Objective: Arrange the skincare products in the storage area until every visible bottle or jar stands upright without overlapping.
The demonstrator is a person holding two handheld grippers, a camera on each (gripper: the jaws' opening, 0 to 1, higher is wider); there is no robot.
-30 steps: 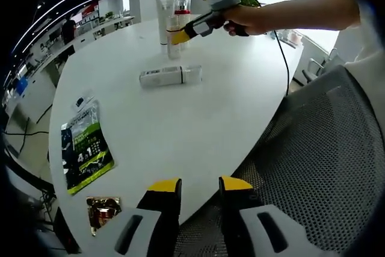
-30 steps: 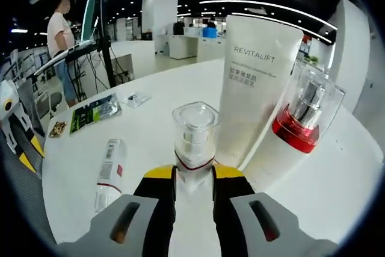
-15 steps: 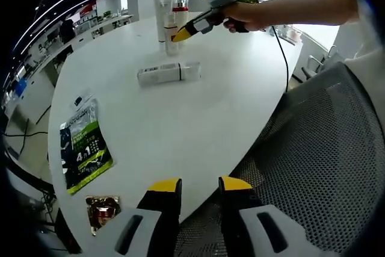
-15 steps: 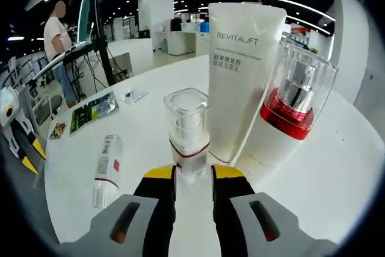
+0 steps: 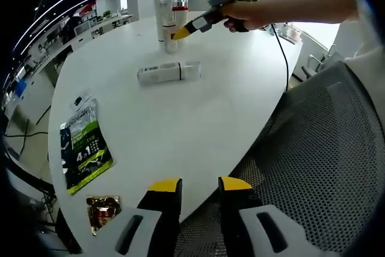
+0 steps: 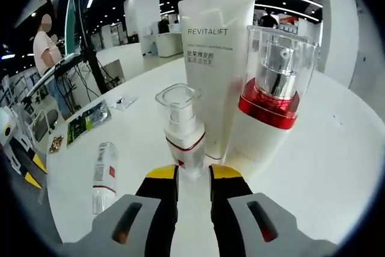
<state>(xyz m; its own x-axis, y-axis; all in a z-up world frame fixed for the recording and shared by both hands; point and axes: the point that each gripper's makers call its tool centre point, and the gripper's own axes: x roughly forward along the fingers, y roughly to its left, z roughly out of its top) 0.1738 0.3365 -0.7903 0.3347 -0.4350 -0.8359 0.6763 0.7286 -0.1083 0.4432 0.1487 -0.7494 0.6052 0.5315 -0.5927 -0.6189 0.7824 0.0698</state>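
A small clear pump bottle (image 6: 183, 130) with a red band stands on the white table (image 6: 313, 167), its base between my right gripper's (image 6: 194, 171) tips, which are shut on it. Just behind it stand a white REVITALIFT tube (image 6: 219, 58) and a clear bottle with a red base (image 6: 274, 82). A white bottle (image 6: 103, 170) lies on its side to the left. In the left gripper view the same lying bottle (image 5: 168, 73) rests mid-table, and the right gripper (image 5: 180, 31) meets the small bottle (image 5: 170, 28) beside the tube (image 5: 162, 7). My left gripper (image 5: 200, 188) hangs open at the near table edge.
A green sachet (image 5: 84, 148), a gold packet (image 5: 102, 212) and a small clear packet (image 5: 81, 100) lie on the table's left side. A grey mesh chair (image 5: 319, 167) sits under my left gripper. A person (image 6: 45, 46) stands at a far desk.
The right gripper has brought the small pump bottle nearer the tube and the red-based bottle; more of the bottle now shows above the jaws. The left gripper has stayed put.
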